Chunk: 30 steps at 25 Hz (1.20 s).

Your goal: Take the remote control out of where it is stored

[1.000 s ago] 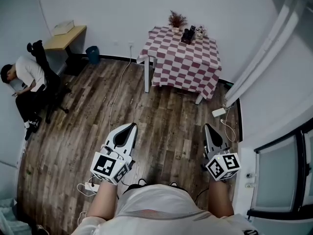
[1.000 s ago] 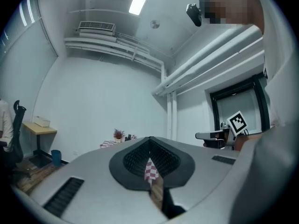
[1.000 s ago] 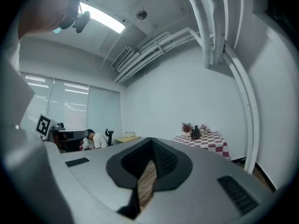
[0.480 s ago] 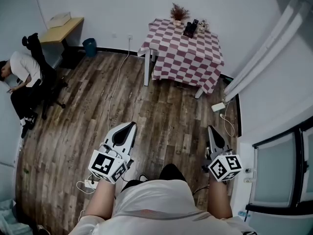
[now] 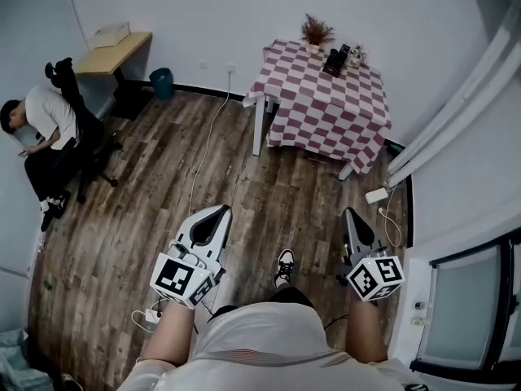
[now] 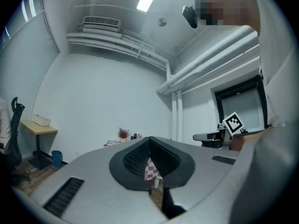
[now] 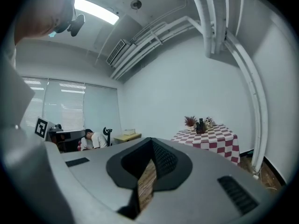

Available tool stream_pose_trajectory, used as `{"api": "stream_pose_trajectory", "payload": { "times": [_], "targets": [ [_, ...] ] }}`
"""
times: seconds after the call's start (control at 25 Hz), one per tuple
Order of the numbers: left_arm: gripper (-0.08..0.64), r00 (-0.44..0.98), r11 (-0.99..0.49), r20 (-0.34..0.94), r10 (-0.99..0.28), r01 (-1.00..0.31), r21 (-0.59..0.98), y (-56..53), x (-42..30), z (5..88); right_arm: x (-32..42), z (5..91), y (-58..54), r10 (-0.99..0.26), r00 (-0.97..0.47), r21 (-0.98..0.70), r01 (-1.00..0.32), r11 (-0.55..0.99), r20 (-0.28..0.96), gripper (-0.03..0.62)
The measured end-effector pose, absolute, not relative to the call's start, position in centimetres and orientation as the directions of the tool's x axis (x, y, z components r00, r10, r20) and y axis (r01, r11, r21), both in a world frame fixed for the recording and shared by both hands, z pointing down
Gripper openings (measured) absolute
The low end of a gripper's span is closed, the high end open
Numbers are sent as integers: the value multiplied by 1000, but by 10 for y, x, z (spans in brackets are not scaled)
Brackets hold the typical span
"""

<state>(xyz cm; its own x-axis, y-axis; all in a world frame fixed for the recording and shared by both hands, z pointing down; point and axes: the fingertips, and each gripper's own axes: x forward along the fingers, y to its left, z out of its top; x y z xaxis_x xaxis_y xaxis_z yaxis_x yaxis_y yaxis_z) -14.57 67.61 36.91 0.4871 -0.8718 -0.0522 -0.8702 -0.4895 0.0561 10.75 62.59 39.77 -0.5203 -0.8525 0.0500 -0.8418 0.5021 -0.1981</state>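
A table with a red-and-white checked cloth (image 5: 326, 108) stands against the far wall. On its back edge are a black holder (image 5: 334, 60) with dark upright items, a small dried plant (image 5: 316, 32) and some small ornaments. I cannot pick out the remote control itself at this distance. My left gripper (image 5: 218, 211) and right gripper (image 5: 350, 213) are held level in front of me, far short of the table, both shut and empty. In the right gripper view the table (image 7: 210, 136) and holder (image 7: 201, 126) show beyond the shut jaws.
A person (image 5: 45, 125) sits on a black chair at the left wall, near a wooden desk (image 5: 114, 43) and a blue bin (image 5: 162, 82). Cables and power strips (image 5: 377, 195) lie on the wooden floor. A dark-framed window (image 5: 464, 312) is at the right.
The table has drawn nearer and shifted right in the head view. Both grippers have been carried forward together, jaws unchanged. A shoe has stepped into view between them.
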Motion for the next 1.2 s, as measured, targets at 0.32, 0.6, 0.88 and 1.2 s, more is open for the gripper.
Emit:
{"api": "stream_pose_trajectory", "payload": {
  "times": [0.32,0.6,0.88,1.2],
  "targets": [
    [6,433,-434,-24,-901,-900,46,586,-140,369,108,398,516,-821,-569,-200,-811,550,51,14],
    [6,384,-383,-5,-923,-922,54,488,-110,366,140,397,412,-794,-605,-215,-785,581,63,14],
    [6,358,-358,-13,-934,-933,39,405,-72,360,179,407,312,-786,-614,-248,-774,583,66,13],
    [6,379,-379,-1,-925,-925,22,341,-53,358,196,413,259,-795,-604,-264,-777,572,57,13]
  ]
}}
